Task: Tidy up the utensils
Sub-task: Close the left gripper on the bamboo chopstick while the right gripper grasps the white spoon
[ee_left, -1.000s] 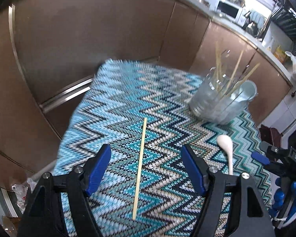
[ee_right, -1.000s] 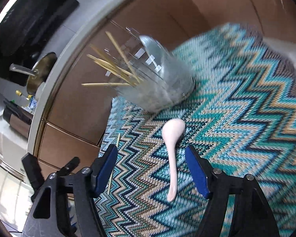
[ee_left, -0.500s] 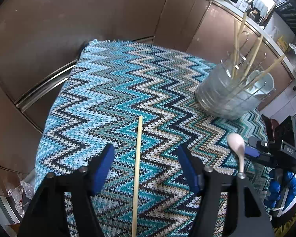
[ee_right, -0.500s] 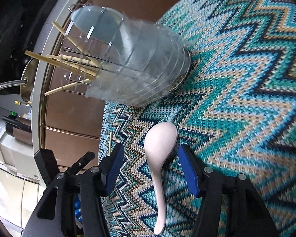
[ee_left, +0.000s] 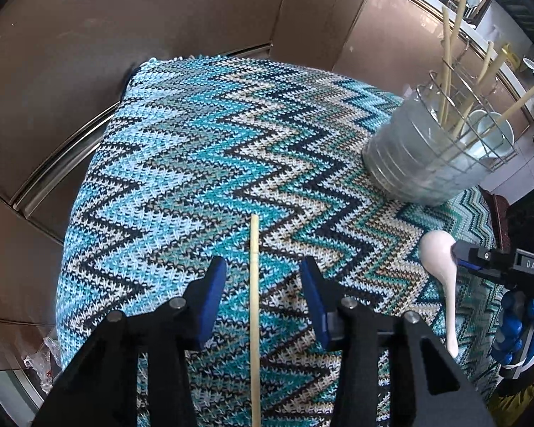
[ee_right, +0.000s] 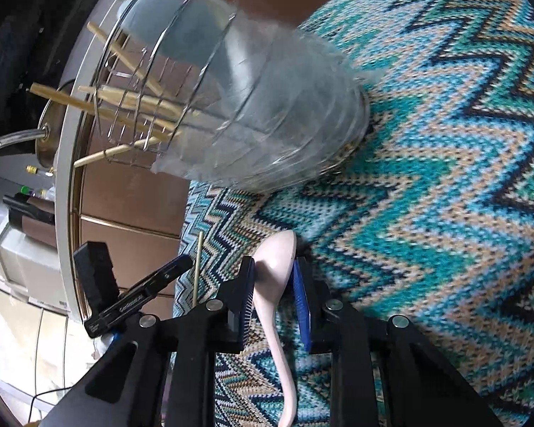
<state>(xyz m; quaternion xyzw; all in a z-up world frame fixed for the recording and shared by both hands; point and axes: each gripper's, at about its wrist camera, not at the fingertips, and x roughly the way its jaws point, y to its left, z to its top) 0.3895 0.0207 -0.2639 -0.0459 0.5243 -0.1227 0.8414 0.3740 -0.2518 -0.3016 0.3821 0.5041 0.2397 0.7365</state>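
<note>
The pale spoon [ee_right: 275, 277] is flanked by the right gripper [ee_right: 273, 284], jaws just closing against its bowl. A chopstick [ee_left: 254, 302] lies untouched between the left gripper [ee_left: 263, 302]'s narrowing jaws. Beyond, the utensil holder [ee_left: 423, 156] is seen near the zigzag cloth [ee_left: 195, 149]'s far edge.

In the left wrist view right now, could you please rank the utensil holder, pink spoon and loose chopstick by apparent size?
1. Utensil holder, clearly bulkiest.
2. Pink spoon and loose chopstick: unsure; the chopstick looks longer, the spoon wider, and the chopstick lies nearer the camera.

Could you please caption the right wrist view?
Right gripper closing on a spoon beside the utensil holder.
</note>
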